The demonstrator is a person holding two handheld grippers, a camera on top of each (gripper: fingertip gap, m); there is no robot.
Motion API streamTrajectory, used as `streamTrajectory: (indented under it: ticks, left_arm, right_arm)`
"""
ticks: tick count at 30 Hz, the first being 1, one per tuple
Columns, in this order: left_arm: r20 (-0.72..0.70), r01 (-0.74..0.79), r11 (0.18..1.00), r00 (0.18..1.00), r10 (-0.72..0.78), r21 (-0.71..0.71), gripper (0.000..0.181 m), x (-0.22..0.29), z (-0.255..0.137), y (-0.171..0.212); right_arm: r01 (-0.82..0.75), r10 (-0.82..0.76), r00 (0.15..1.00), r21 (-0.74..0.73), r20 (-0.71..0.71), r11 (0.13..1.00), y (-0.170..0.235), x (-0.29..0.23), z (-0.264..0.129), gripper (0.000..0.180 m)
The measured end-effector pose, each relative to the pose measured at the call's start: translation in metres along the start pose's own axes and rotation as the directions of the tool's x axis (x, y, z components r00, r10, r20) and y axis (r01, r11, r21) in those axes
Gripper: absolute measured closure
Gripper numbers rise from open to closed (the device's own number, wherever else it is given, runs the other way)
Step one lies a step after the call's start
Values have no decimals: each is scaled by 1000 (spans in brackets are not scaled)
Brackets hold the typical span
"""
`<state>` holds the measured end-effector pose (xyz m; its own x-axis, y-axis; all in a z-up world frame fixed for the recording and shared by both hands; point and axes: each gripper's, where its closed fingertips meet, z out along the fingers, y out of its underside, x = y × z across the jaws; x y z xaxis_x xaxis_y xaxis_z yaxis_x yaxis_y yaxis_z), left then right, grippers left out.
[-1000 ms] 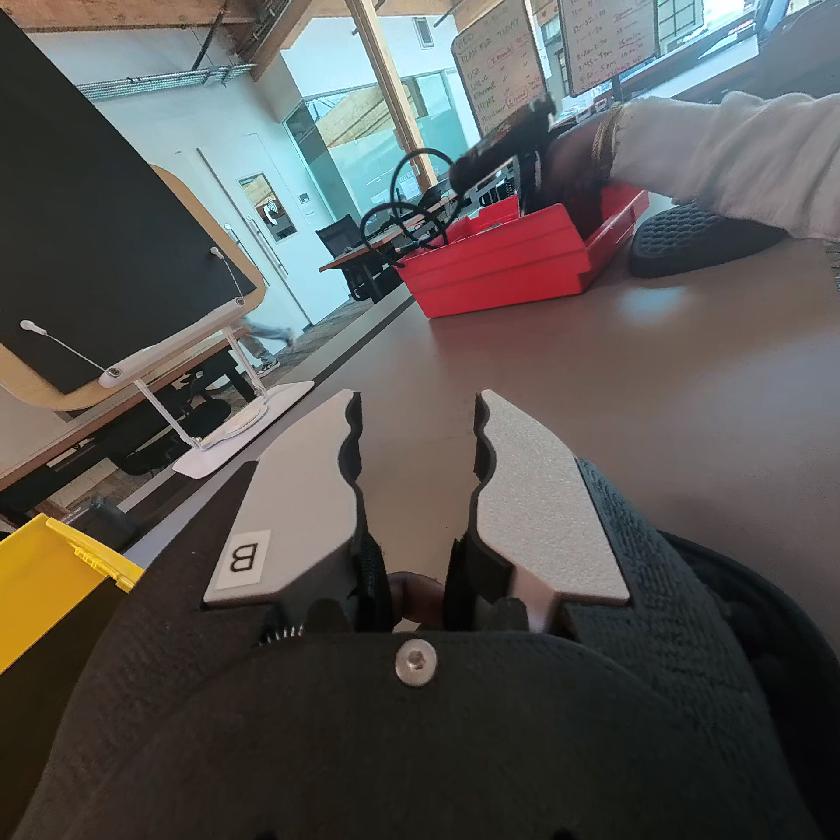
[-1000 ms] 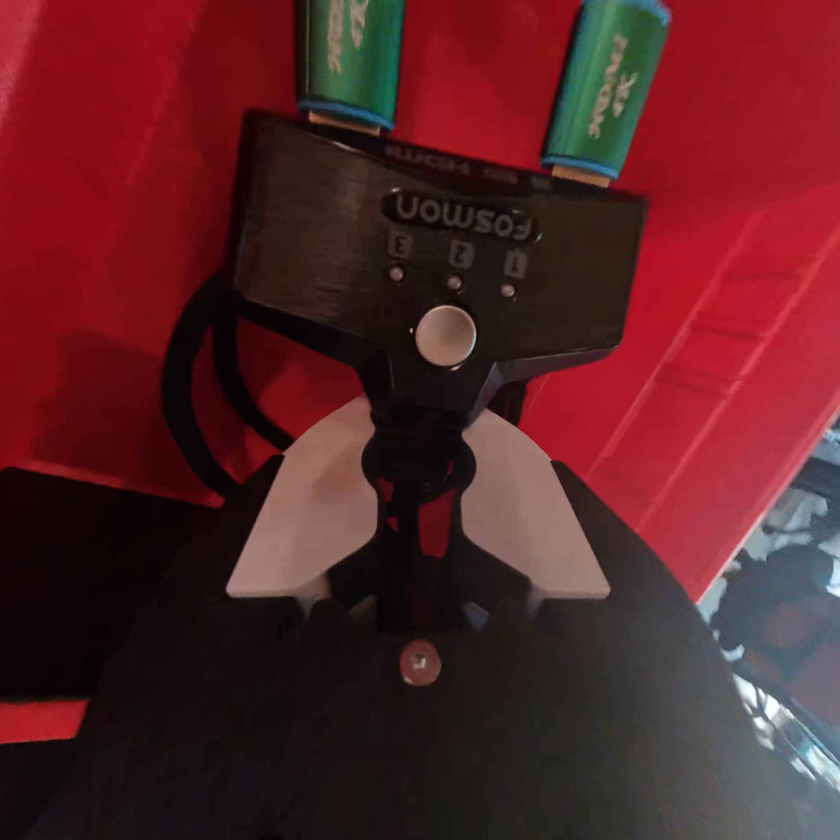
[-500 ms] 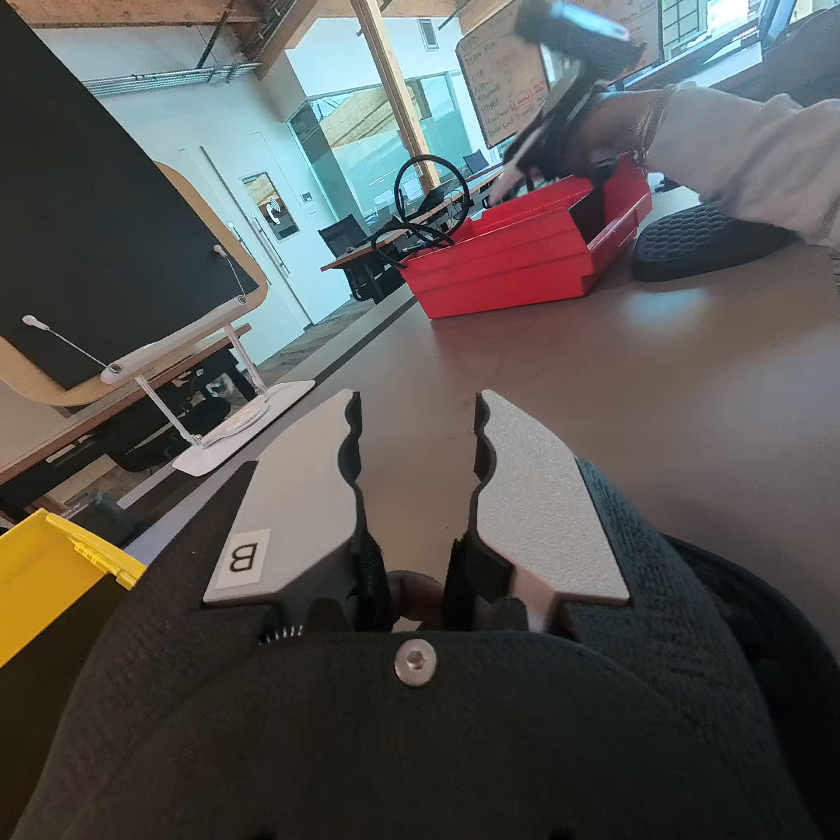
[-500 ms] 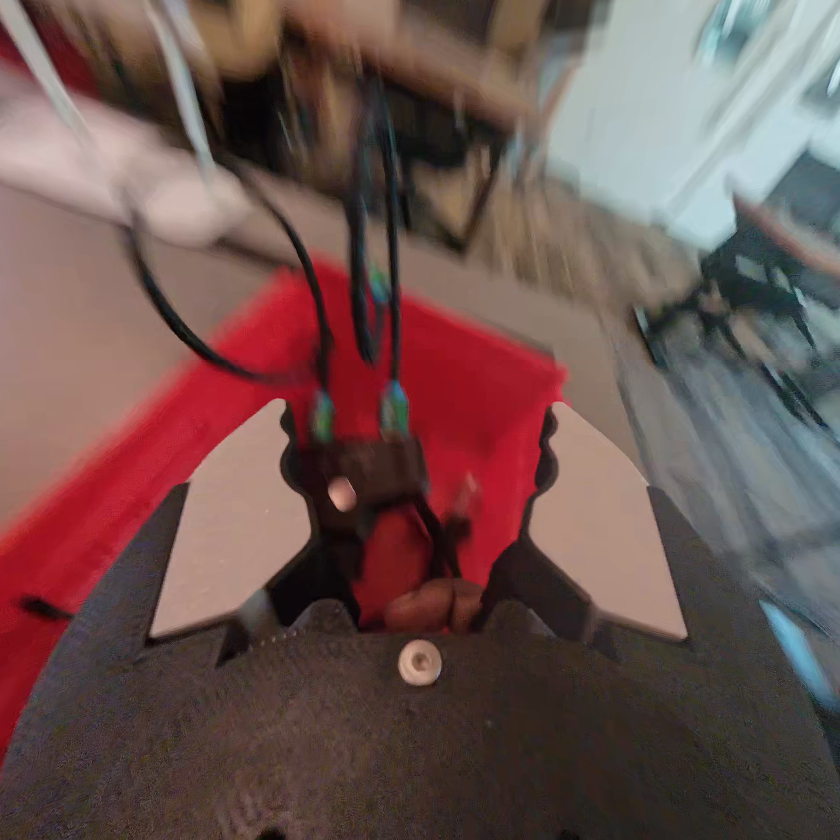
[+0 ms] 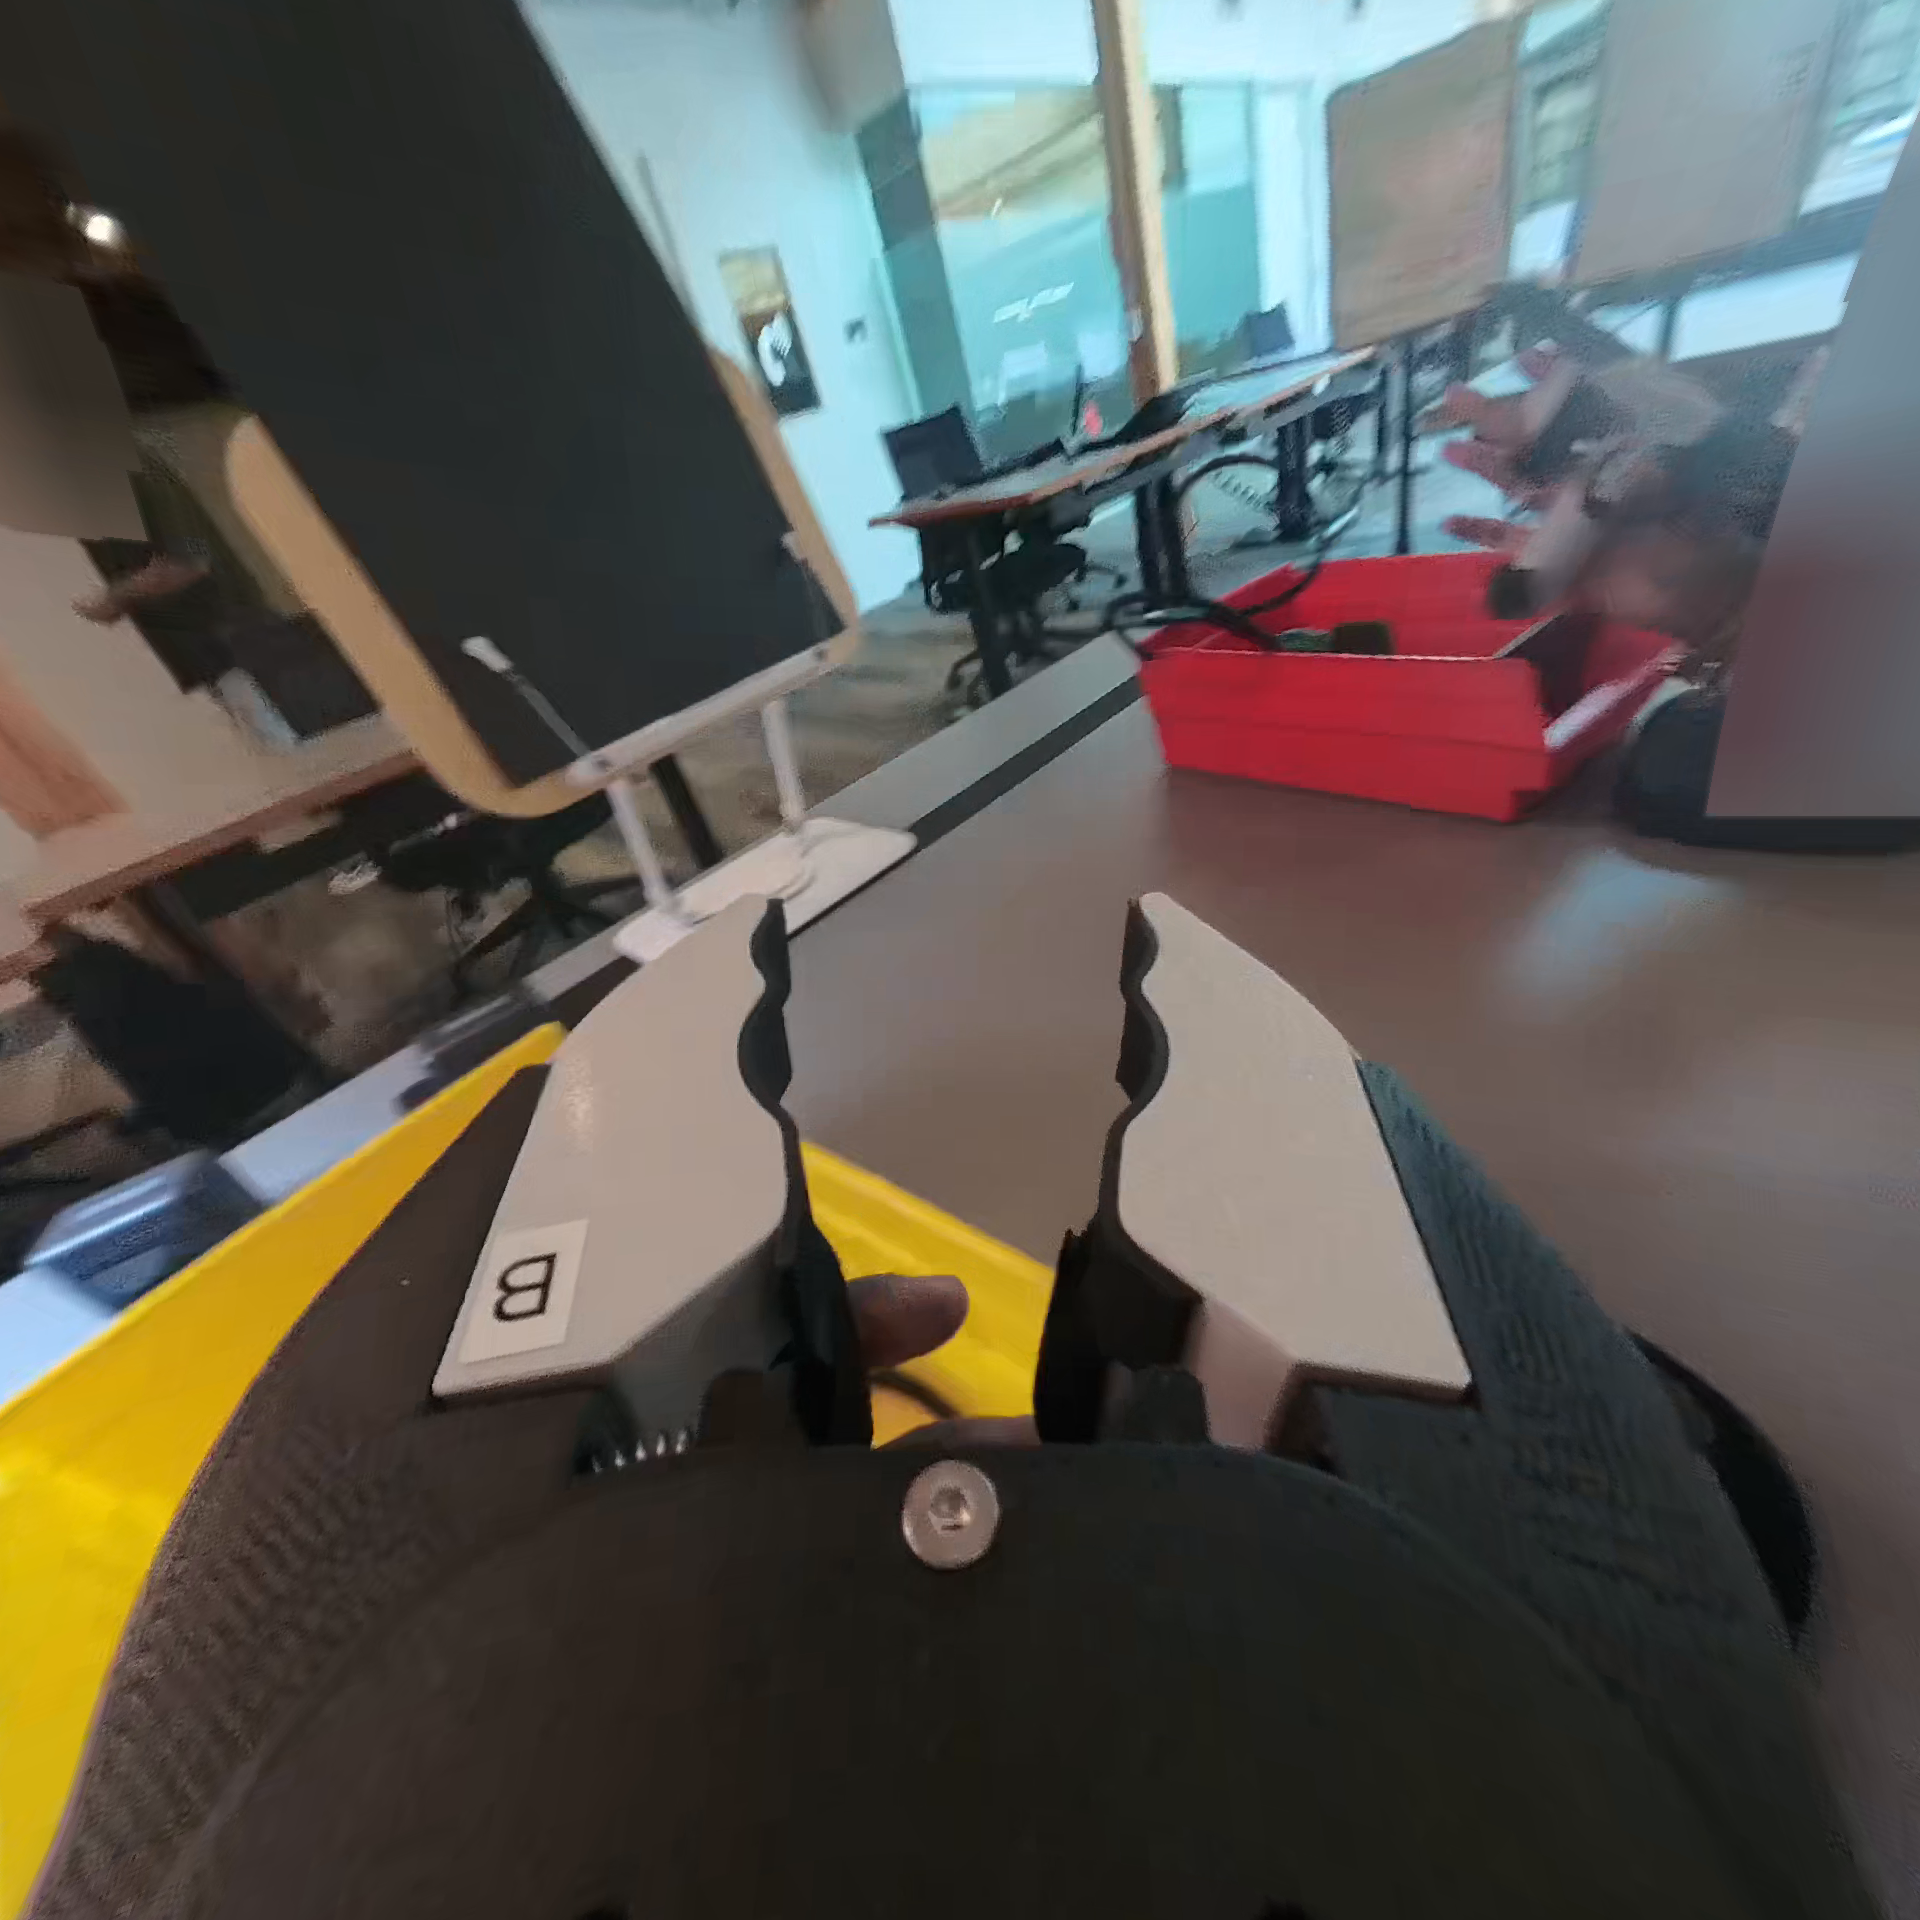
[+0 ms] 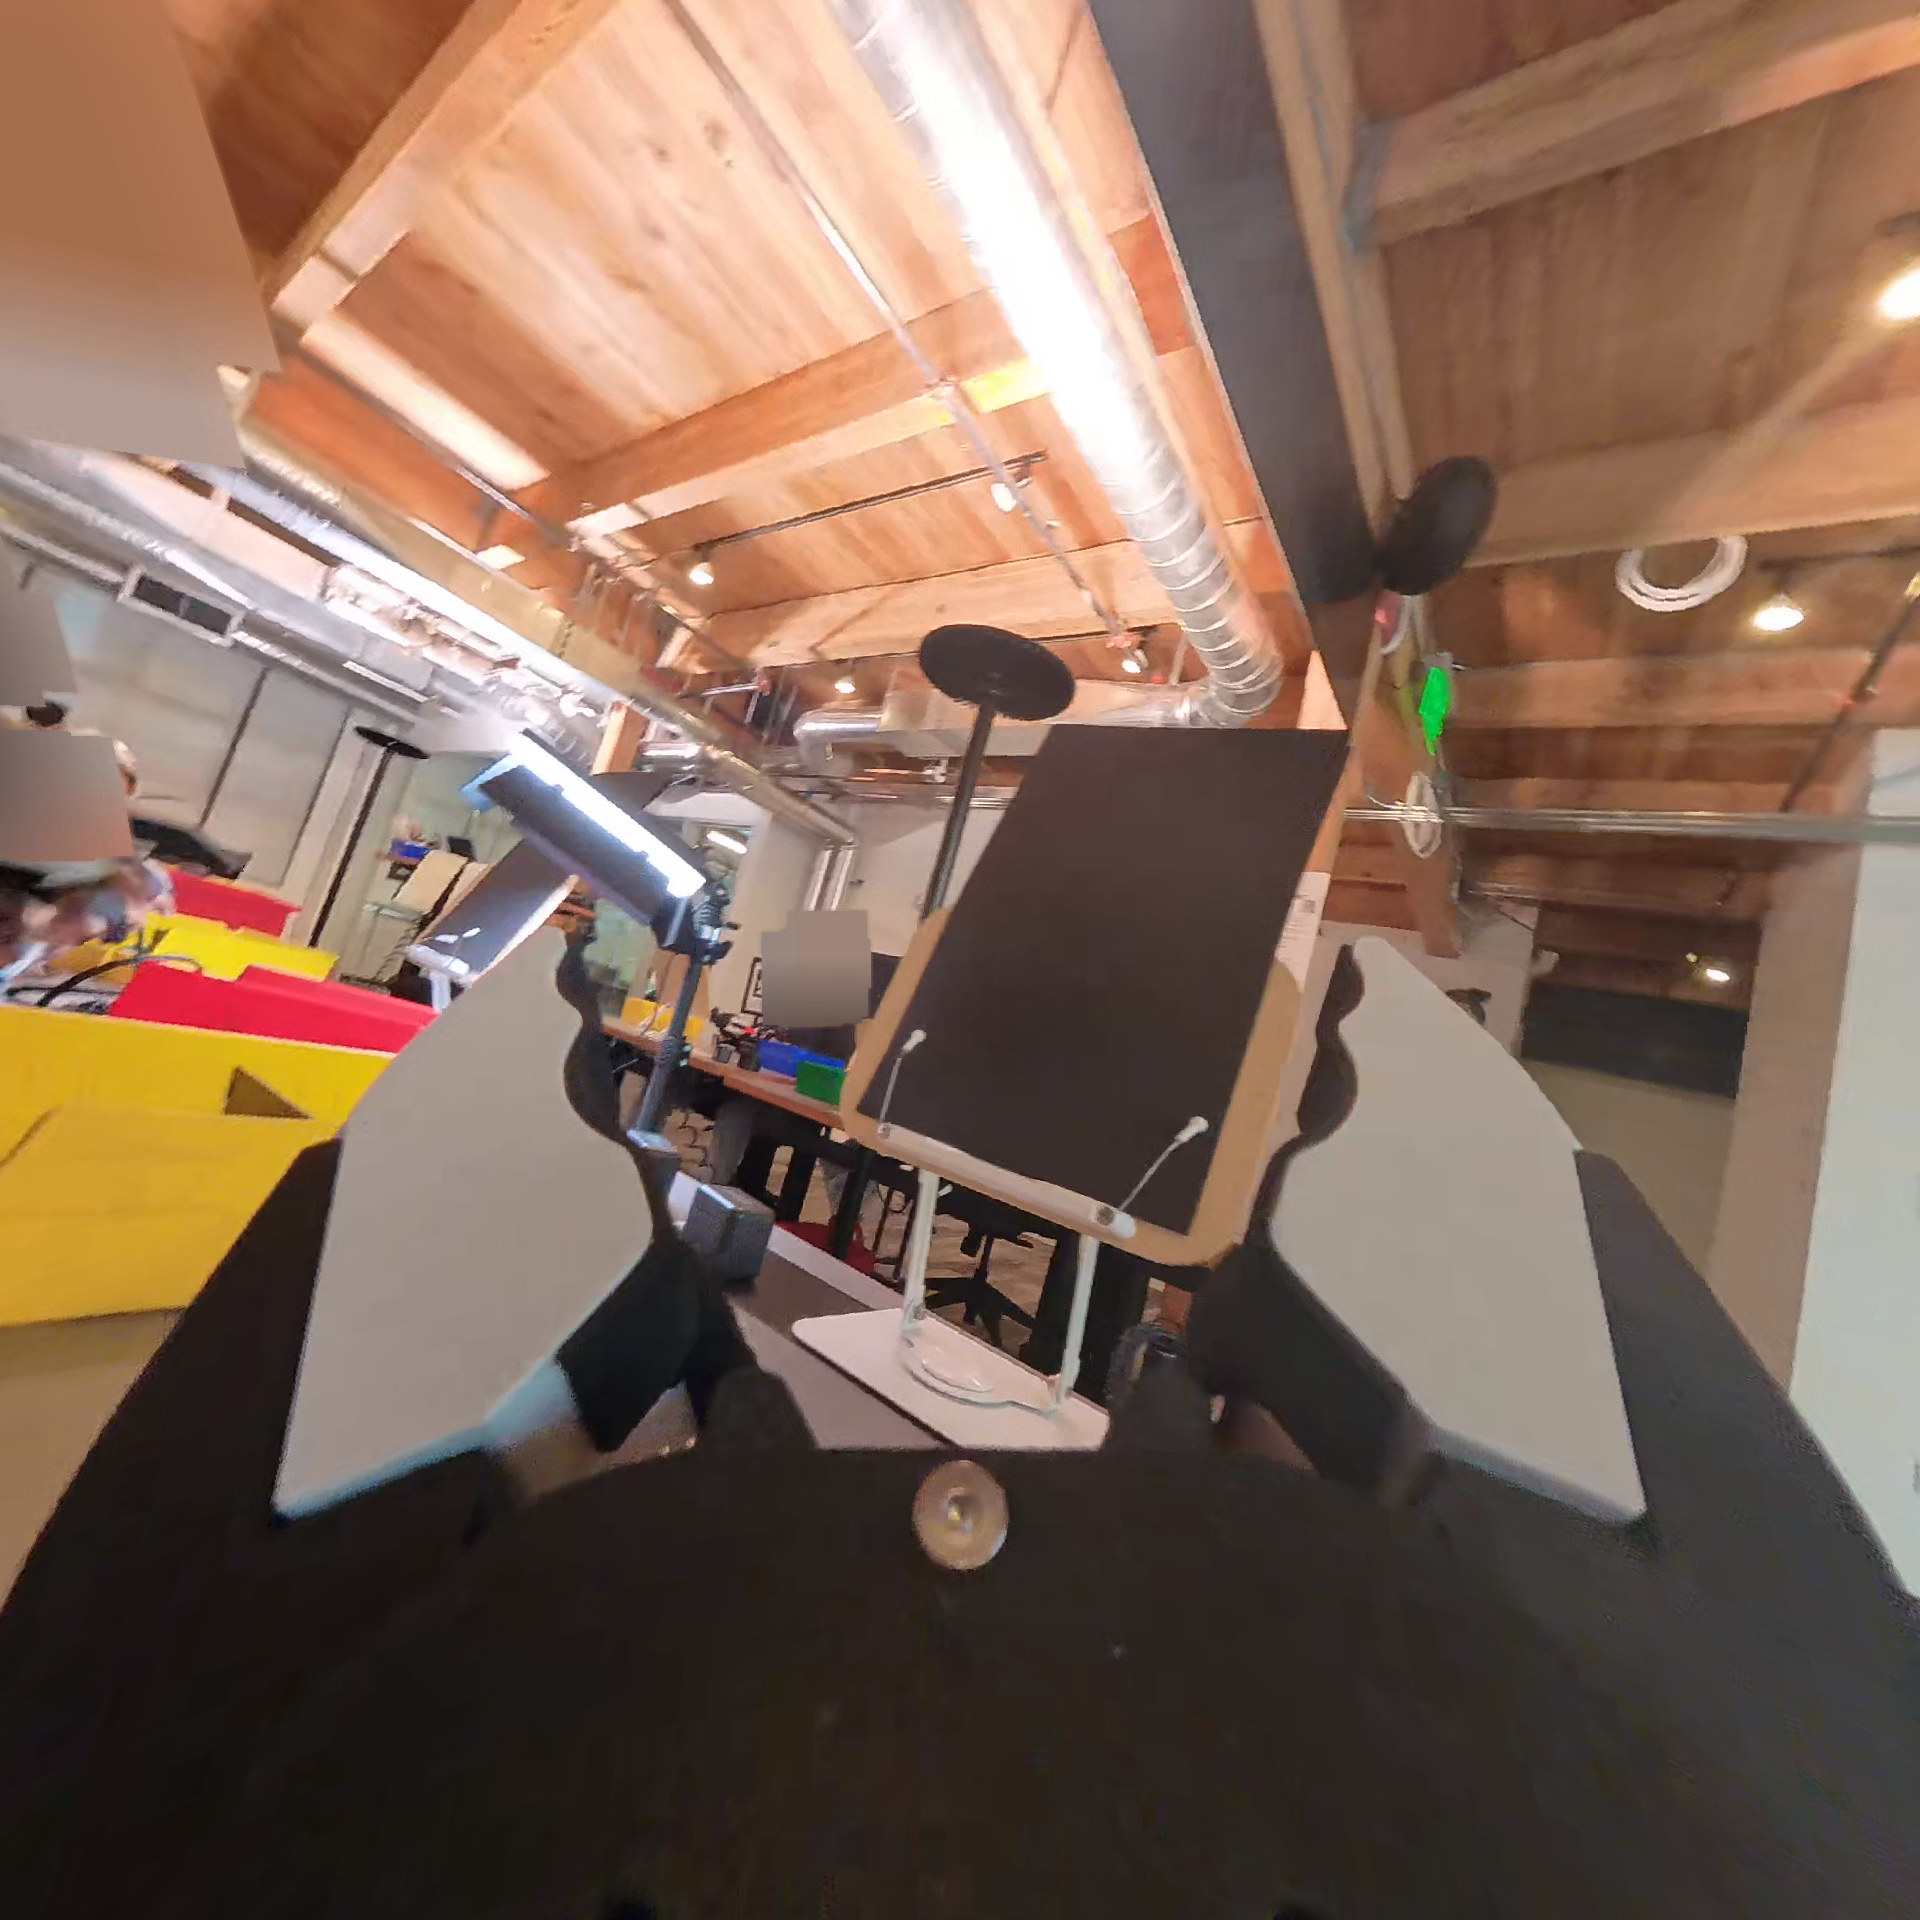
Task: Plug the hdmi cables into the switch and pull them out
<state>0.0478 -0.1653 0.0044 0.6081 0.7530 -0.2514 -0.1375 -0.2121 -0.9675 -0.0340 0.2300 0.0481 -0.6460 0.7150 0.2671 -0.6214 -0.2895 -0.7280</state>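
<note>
The red bin point(image 5: 1340, 727) stands on the brown table point(image 5: 1403, 1060) at the far right in the left wrist view. Black HDMI cables point(image 5: 1231, 618) loop over its rim. A bit of green and black point(image 5: 1335, 636) shows inside, too small to tell plugs from switch. A blurred hand point(image 5: 1579, 488) is above the bin's right end. My left gripper point(image 5: 956, 925) is open and empty, over the table's near edge. My right gripper point(image 6: 956, 966) is wide open and empty, tilted up towards the ceiling. The bin and switch do not show in its view.
A yellow bin point(image 5: 935, 1226) lies under my left gripper. A black tablet on a white stand point(image 5: 436, 416) is at the table's left edge and also shows in the right wrist view point(image 6: 1091, 987). Yellow bins point(image 6: 156, 1143) and a red bin point(image 6: 260, 1008) sit at the left there.
My right gripper let go of the black switch in the red bin, opened wide and swung up and away. My left gripper rose, moved back over the yellow bin and opened wider.
</note>
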Motion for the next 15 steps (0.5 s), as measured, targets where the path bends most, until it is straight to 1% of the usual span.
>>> streamTrajectory:
  ticks: [2,3,4,5,6,7,8,9,10,11,12,13,14,15]
  left_arm:
    - [96,-26,994,995,36,-106,120,-47,3,-8]
    - [157,-30,979,986,63,-204,123,-74,7,-1]
    - [198,-19,941,976,90,-337,127,-100,10,16]
    - [201,5,875,974,106,-484,131,-119,13,40]
    - [175,37,785,980,92,-618,135,-132,15,69]
    - [165,71,679,983,74,-731,139,-144,13,97]
    - [188,105,581,978,85,-807,143,-160,9,121]
    - [193,120,496,976,100,-860,147,-172,6,142]
    - [185,134,420,979,84,-898,151,-178,3,162]
    - [171,150,327,985,36,-933,150,-177,-2,182]
    - [163,161,213,987,-10,-964,150,-173,-12,200]
    - [183,182,128,983,-8,-975,150,-176,-20,213]
    - [196,197,79,980,-20,-977,150,-176,-23,220]
    - [191,195,51,978,-85,-979,150,-168,-23,223]
  right_arm:
    - [23,-22,999,-21,41,1000,5,-13,3,51]
    - [44,-42,998,-40,55,998,10,-18,4,50]
    - [68,-63,995,-60,72,996,14,-23,5,50]
    - [88,-81,992,-76,92,993,18,-28,5,48]
    - [101,-92,990,-84,103,991,20,-30,5,47]
    - [103,-94,990,-83,105,991,20,-31,6,46]
    - [92,-84,991,-75,104,993,19,-31,5,46]
    - [75,-68,993,-64,101,995,17,-31,5,47]
    - [58,-53,994,-53,95,997,15,-29,4,47]
    - [50,-46,995,-44,88,998,12,-27,3,47]
    - [49,-46,996,-37,79,998,11,-25,2,47]
    - [54,-52,996,-30,71,998,9,-23,2,48]
    - [62,-61,996,-22,66,998,6,-22,1,48]
    - [72,-71,996,-15,63,997,4,-22,1,49]
